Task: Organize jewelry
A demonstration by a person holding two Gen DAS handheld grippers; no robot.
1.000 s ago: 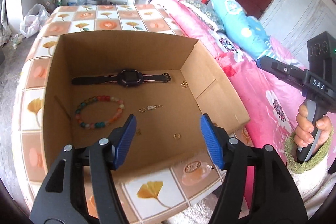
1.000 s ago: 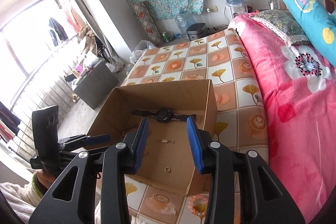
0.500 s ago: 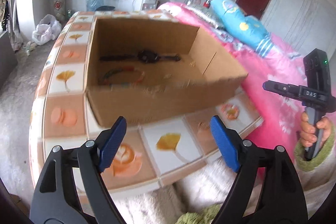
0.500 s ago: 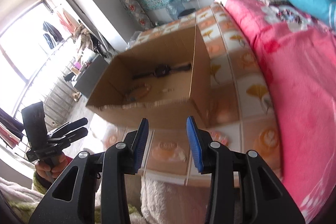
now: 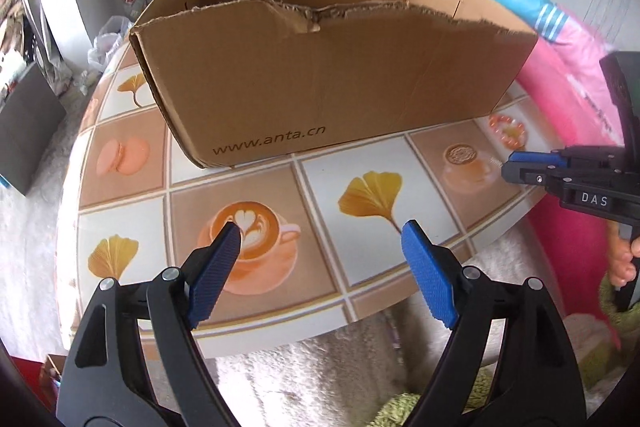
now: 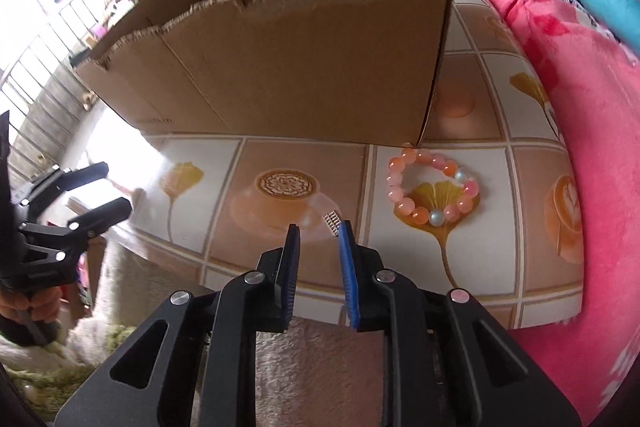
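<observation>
both tools have dropped from looking down into the cardboard box [image 6: 280,59] to hovering low over the tabletop [image 6: 472,291] in front of it, so the box's near wall now hides the watch and beads that showed inside it earlier. the right tool [image 6: 318,233] has just been narrowing its jaws; they stand a small gap apart, not clenched, with nothing pressed between them. a small sparkly silver piece [image 6: 332,222] lies on the tabletop just ahead of its tips, in front of the box and beside the printed coffee cup. a pink and orange bead bracelet [image 6: 434,193] lies on the tabletop at the box's near right corner, close to that silver piece. the left tool [image 5: 320,239] hangs wide open and empty in front of the box's left half, over a printed latte cup.

to my eye the drop means the next item to go into the box is being lined up, most likely the silver piece. it is tiny and flat, so pinching it off the tabletop could easily slip.
</observation>
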